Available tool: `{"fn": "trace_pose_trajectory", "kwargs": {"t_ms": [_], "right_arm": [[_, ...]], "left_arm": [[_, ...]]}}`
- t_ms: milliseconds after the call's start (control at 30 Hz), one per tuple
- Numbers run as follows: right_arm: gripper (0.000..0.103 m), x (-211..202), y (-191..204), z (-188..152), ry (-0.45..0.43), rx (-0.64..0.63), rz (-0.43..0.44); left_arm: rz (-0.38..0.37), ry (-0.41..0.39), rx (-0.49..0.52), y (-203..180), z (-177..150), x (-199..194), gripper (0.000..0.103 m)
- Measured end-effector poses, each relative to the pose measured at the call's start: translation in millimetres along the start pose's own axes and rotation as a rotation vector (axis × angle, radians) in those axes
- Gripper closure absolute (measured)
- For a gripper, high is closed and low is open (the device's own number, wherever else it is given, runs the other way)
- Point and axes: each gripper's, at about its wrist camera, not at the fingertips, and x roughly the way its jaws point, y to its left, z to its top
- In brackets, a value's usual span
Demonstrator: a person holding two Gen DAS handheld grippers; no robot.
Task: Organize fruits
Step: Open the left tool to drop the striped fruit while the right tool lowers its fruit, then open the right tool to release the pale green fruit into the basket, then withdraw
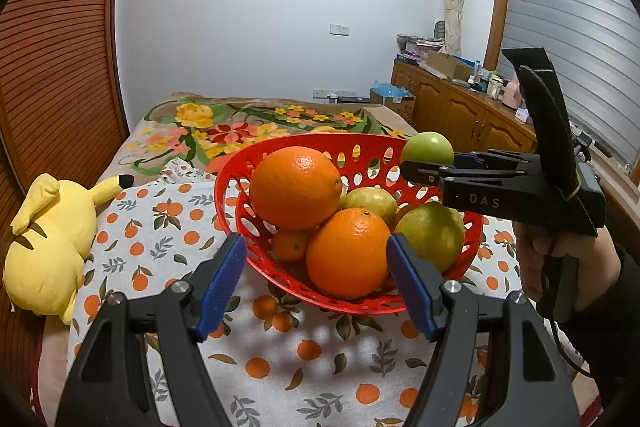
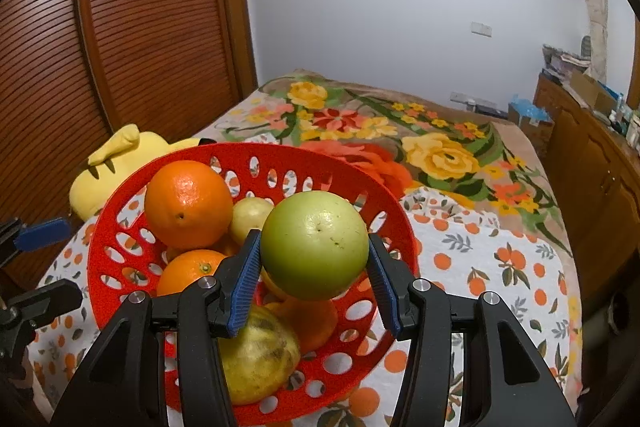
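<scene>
Fruit fills the red perforated plastic basket point(image 1: 236, 187) that sits on the white cloth printed with oranges point(image 1: 168, 227), straight ahead of both my grippers. My right gripper point(image 2: 314, 265) is clamped on a round green apple-like fruit point(image 2: 316, 245), its blue ribbed pads pressing the fruit from either side, and it holds the fruit in the air above the basket's nearer part. Below and beyond it lie a large glossy orange point(image 2: 188, 203), a second orange point(image 2: 188, 269), a pale yellow lemon-like fruit point(image 2: 250, 213) and a mottled yellow-green citrus point(image 2: 260, 355) nearest to me. My left gripper point(image 1: 316, 283) hovers just short of the basket's near rim with its jaws apart and nothing between the pads; the second orange shows in the gap beyond them. Off to the left of the basket a yellow plush toy point(image 1: 48, 247) lies on the bed, and a floral blanket point(image 1: 240, 131) spreads out behind.
</scene>
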Motion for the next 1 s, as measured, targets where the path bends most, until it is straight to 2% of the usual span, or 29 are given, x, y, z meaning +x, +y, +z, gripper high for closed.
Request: {"fn": "trace_pose_trajectory", "kwargs": {"t_ms": [300, 633, 900, 1000], "right_arm": [[0.049, -8, 6, -7, -0.021, -0.004, 0.020], [0.046, -47, 8, -30, -0.083, 0.025, 0.020], [0.035, -74, 12, -45, -0.130, 0.047, 0.006], [0.027, -79, 10, -51, -0.140, 0.063, -0.006]], "left_arm": [[0.015, -0.008, -0.011, 2, -5, -3, 0.030], [0.025, -0.040, -0.004, -3, -7, -16, 0.029], [0.027, -0.053, 0.019, -13, -12, -23, 0.029], [0.024, -0.052, 0.022, -16, -14, -25, 0.028]]}}
